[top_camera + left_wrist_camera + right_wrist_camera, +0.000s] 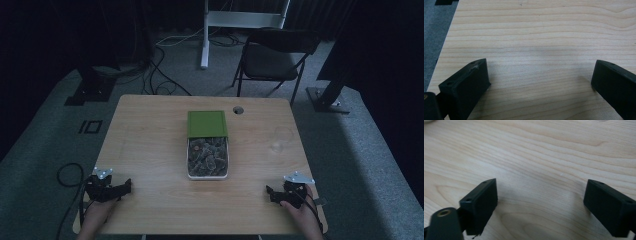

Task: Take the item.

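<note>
A white rectangular container (207,159) holding dark lumpy pieces sits in the middle of the wooden table (150,145). Its green lid (207,123) lies flat just behind it, touching its far end. My left gripper (125,187) rests at the table's front left corner, held by a hand, well apart from the container. My right gripper (271,192) rests at the front right corner in the other hand. In the left gripper view the left gripper (540,75) stands open over bare wood. In the right gripper view the right gripper (541,192) is open too, with nothing between its jaws.
A cable hole (238,110) is near the table's far edge. A black folding chair (272,57) and a white stand (205,35) are on the grey carpet behind the table. Cables (160,70) trail on the floor at the back left.
</note>
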